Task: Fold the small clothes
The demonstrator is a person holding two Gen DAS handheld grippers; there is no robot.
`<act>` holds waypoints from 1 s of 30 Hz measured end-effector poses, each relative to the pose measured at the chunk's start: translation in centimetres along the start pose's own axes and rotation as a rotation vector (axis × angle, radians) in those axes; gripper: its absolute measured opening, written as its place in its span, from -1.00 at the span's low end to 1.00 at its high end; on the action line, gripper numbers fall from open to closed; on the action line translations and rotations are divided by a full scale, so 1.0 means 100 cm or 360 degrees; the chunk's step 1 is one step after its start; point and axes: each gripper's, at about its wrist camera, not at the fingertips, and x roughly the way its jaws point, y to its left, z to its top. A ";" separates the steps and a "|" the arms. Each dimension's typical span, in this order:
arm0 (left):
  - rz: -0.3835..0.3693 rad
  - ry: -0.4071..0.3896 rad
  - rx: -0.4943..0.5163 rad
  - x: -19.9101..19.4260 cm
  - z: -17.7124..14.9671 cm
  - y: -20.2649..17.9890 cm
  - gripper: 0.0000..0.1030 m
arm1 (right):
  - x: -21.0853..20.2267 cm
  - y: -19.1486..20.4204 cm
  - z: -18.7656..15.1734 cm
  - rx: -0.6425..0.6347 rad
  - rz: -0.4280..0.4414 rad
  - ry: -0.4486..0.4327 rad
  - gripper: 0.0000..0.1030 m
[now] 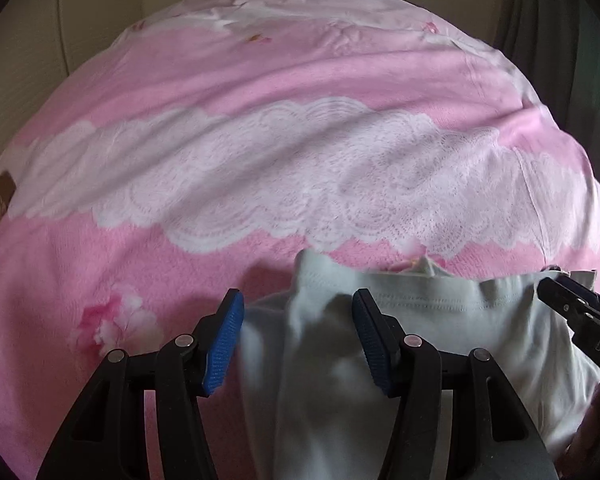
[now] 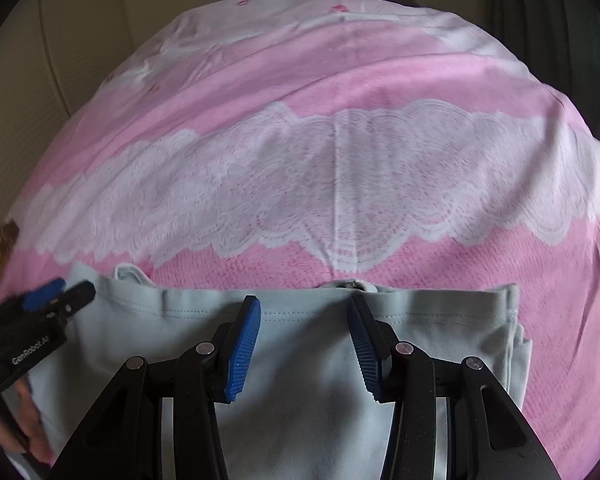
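Here, pale grey garment (image 2: 300,360) flat on near pink bedspread (image 2: 340,92); left gripper (image 1: 298,340) and right gripper (image 2: 306,344) hover with jaws apart, nothing gripped; best pinch both hem corners evenly before folding.

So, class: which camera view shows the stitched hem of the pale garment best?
The right wrist view: the garment lies broad there, its hem running almost edge to edge. The left wrist view shows only part of the hem, with the cloth bunched and blurred on its left.
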 end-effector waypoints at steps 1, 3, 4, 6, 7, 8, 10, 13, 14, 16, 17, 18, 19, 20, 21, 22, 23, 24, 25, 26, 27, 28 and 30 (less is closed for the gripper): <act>-0.0003 -0.0004 0.0003 -0.003 -0.002 0.001 0.09 | -0.005 -0.002 -0.003 -0.0003 -0.0003 -0.0001 -0.10; -0.0029 -0.0011 0.0013 -0.013 -0.011 0.003 0.10 | -0.017 -0.009 -0.013 0.0014 0.0004 0.0000 -0.10; -0.0039 -0.0015 0.0019 -0.019 -0.017 0.003 0.10 | -0.023 -0.014 -0.018 0.0031 0.0002 -0.0004 -0.10; -0.0058 -0.0027 0.0036 -0.035 -0.030 0.002 0.09 | -0.040 -0.026 -0.034 0.0083 0.0002 -0.0011 -0.10; -0.0062 -0.0033 0.0038 -0.042 -0.037 0.002 0.09 | -0.050 -0.034 -0.045 0.0113 0.0000 -0.0020 -0.10; -0.0070 -0.0034 0.0039 -0.051 -0.044 0.002 0.09 | -0.059 -0.041 -0.055 0.0136 -0.0009 -0.0026 -0.10; -0.0077 -0.0033 0.0045 -0.064 -0.060 0.000 0.10 | -0.079 -0.059 -0.079 0.0190 -0.0036 -0.0042 -0.10; -0.0033 -0.0054 0.0049 -0.081 -0.084 -0.006 0.09 | -0.102 -0.085 -0.110 0.0267 -0.0032 -0.0040 -0.10; -0.0014 -0.0069 0.0043 -0.086 -0.093 -0.008 0.10 | -0.105 -0.089 -0.117 0.0267 -0.0023 -0.0026 -0.10; -0.0008 -0.0079 0.0017 -0.090 -0.105 -0.011 0.10 | -0.106 -0.091 -0.128 0.0219 0.0001 0.0014 -0.21; -0.0005 -0.0065 0.0005 -0.090 -0.111 -0.012 0.10 | -0.105 -0.091 -0.132 0.0192 0.0000 0.0034 -0.38; 0.0005 -0.0053 0.0000 -0.089 -0.115 -0.013 0.10 | -0.103 -0.090 -0.137 0.0158 0.0008 0.0054 -0.51; 0.0021 -0.0052 -0.0006 -0.087 -0.118 -0.013 0.11 | -0.103 -0.090 -0.139 0.0139 0.0022 0.0060 -0.58; 0.0036 -0.0064 -0.0019 -0.087 -0.120 -0.012 0.11 | -0.103 -0.089 -0.140 0.0120 0.0033 0.0062 -0.75; 0.0042 -0.0067 -0.0028 -0.087 -0.121 -0.011 0.14 | -0.104 -0.087 -0.141 0.0092 0.0017 0.0058 -0.75; 0.0053 -0.0067 -0.0045 -0.086 -0.121 -0.007 0.14 | -0.105 -0.085 -0.141 0.0064 0.0000 0.0050 -0.76; 0.0064 -0.0068 -0.0067 -0.085 -0.122 -0.004 0.14 | -0.107 -0.083 -0.142 0.0043 -0.0012 0.0046 -0.76; 0.0069 -0.0066 -0.0074 -0.085 -0.122 -0.001 0.14 | -0.108 -0.081 -0.144 0.0027 -0.0023 0.0047 -0.76; 0.0075 -0.0065 -0.0080 -0.086 -0.123 0.001 0.14 | -0.109 -0.081 -0.145 0.0022 -0.0030 0.0051 -0.76; 0.0077 -0.0064 -0.0084 -0.086 -0.124 0.003 0.14 | -0.108 -0.082 -0.146 0.0025 -0.0035 0.0060 -0.76; 0.0082 -0.0065 -0.0086 -0.087 -0.125 0.005 0.14 | -0.108 -0.083 -0.147 0.0034 -0.0038 0.0068 -0.76; 0.0085 -0.0067 -0.0085 -0.088 -0.126 0.006 0.15 | -0.109 -0.085 -0.149 0.0042 -0.0038 0.0070 -0.76; 0.0093 -0.0076 -0.0082 -0.091 -0.128 0.007 0.15 | -0.111 -0.085 -0.149 0.0051 -0.0040 0.0064 -0.74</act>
